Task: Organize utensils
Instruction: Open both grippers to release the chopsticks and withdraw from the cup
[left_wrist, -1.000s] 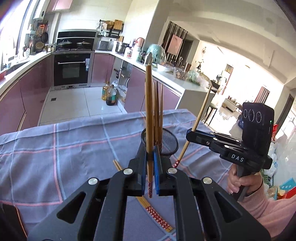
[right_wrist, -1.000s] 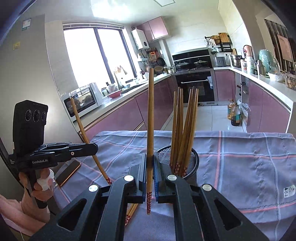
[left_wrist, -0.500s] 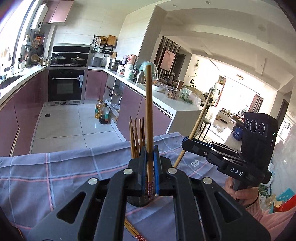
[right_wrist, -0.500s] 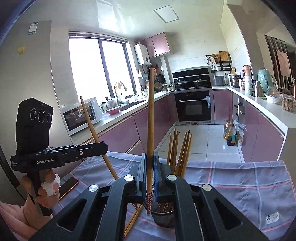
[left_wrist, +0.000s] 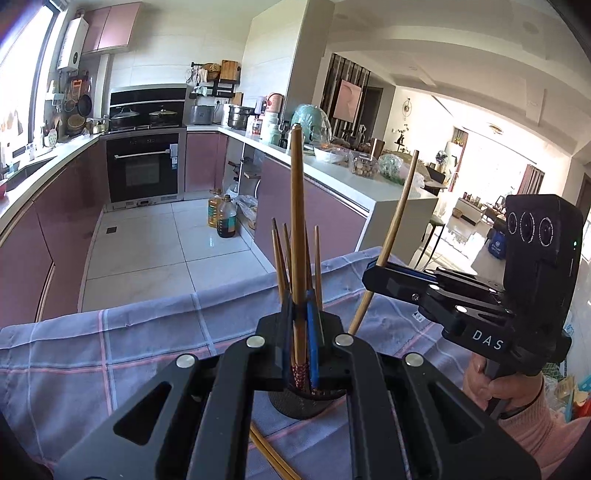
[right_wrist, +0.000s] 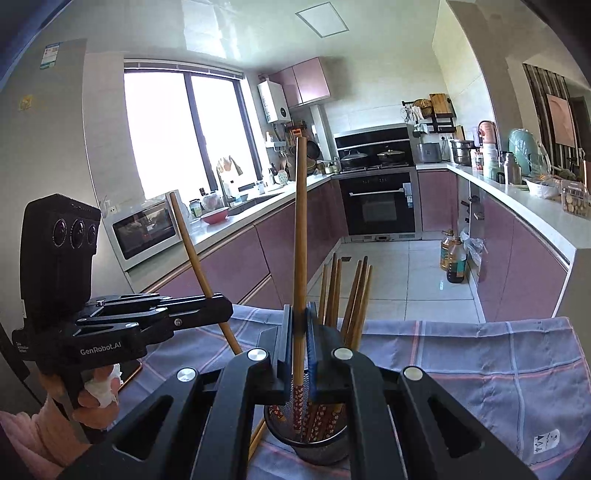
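**Two chopsticks poised over the holder**

Kitchen with mauve cabinets and a built-in oven (left_wrist: 144, 166) lay behind; work went on at a table under a blue checked cloth (left_wrist: 110, 343).

- Left gripper (left_wrist: 301, 347) was clamped on one chopstick (left_wrist: 296, 221), held near its patterned lower end, so the shaft stood almost upright and the tip could go straight down.
- Right gripper (right_wrist: 300, 354) was likewise closed on a second chopstick (right_wrist: 301, 229), also upright, patterned end lowest.
- Mesh holder (right_wrist: 314, 439) stood on the cloth directly below both sets of jaws; several chopsticks (right_wrist: 351, 295) already stood in it, patterned ends down, leaning on the rim.
- From the right wrist view, the right-hand stick's lower end seemed level with or just inside the holder's mouth; exact depth unclear.
- A loose pair (left_wrist: 273, 458) lay flat on the cloth beside the holder, still to be gathered.

Judgement: both sticks were aligned for release into the holder.
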